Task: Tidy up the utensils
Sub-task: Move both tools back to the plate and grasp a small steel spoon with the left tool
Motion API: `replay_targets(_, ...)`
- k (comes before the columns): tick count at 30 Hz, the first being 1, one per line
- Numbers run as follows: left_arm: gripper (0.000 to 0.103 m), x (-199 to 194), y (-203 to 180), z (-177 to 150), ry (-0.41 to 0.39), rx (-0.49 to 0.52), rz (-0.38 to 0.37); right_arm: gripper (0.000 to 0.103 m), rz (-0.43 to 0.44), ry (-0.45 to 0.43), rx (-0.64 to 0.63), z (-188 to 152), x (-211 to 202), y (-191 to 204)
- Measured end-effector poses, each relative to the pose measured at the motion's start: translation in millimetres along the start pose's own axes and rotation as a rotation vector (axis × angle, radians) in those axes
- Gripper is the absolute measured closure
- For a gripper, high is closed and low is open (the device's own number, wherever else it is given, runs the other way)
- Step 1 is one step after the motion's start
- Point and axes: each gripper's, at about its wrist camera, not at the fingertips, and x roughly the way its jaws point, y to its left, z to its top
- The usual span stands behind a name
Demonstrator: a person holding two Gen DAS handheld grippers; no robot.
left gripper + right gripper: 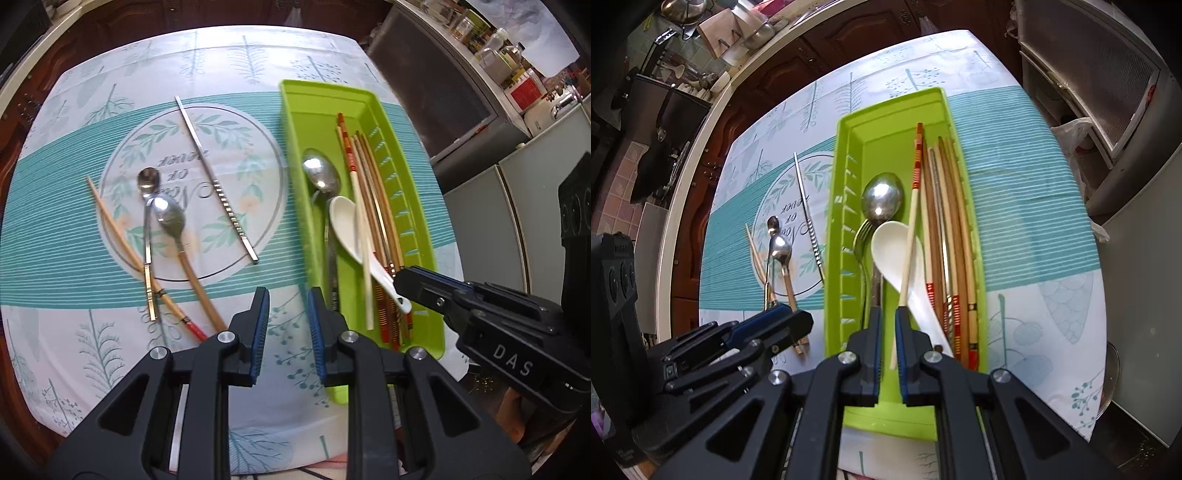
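While parted and empty, left tongs (pixel 288 295) just beside green tray (pixel 295 110).

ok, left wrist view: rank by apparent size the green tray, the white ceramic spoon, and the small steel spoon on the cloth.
1. green tray, by far the largest.
2. white ceramic spoon.
3. small steel spoon, smallest bowl and thin handle.
The fisheye stretches nearer things, but these gaps look clear.

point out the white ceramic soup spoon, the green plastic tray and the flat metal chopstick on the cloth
white ceramic soup spoon (pixel 892 245), right wrist view, on its bowl
green plastic tray (pixel 295 110), left wrist view, on its left rim
flat metal chopstick (pixel 207 162), left wrist view, mid-shaft
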Motion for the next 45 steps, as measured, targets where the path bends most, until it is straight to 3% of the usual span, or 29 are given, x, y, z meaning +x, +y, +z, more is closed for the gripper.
replay_targets(13,0.085,-22,93,-6,-0.04,-0.144,0.052,0.096,0.018,0.031,-0.099,0,13,47)
replay_targets(21,0.085,-6,130,5,0.003,-0.187,0.063,0.096,0.018,0.043,-0.188,20,26,87)
replay_targets(31,0.085,34,129,36,0.078,-0.169,0.026,0.096,0.015,0.131,-0.177,55,74,103)
replay_targets(43,0.085,67,112,56,0.1,-0.126,0.068,0.096,0.0,0.184,-0.174,71,102,106)
replay_targets(45,0.089,69,110,58,0.096,-0.123,0.078,0.096,0.001,0.187,-0.173,70,103,105)
